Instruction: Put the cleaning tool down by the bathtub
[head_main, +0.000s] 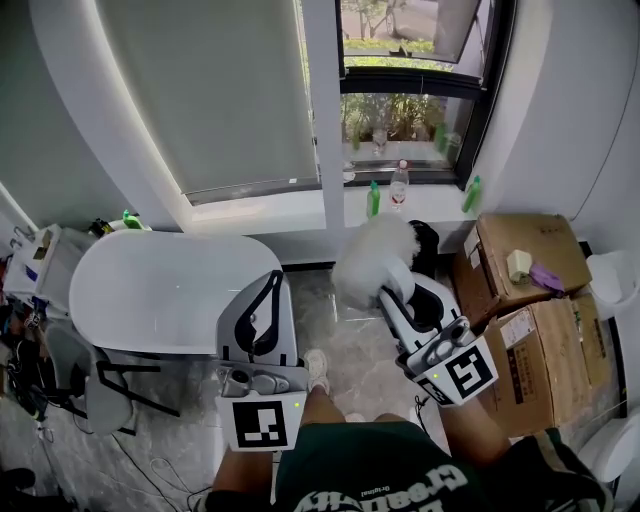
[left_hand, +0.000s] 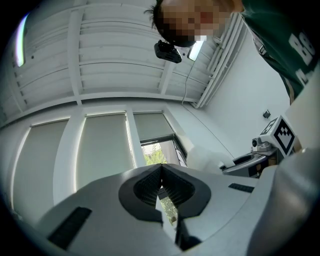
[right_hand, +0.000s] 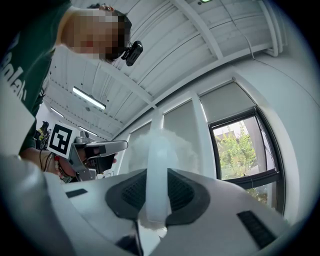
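White duster (head_main: 372, 252), one, gripped by right claw (head_main: 393, 298); left claw (head_main: 268, 285) closed, empty; one bathtub (head_main: 150, 292).

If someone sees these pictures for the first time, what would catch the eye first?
The fluffy white cleaning tool stands out at the centre, its pale handle clamped in the right gripper. Left of it lies the white bathtub, with the shut, empty left gripper near its right end.

A grey marbled floor (head_main: 352, 335) is seen, on which a white bathtub (head_main: 165, 290) stands at the left and cardboard boxes (head_main: 520, 285) are stacked at the right. Bottles (head_main: 399, 186) are lined along the white window ledge (head_main: 430, 207) behind.
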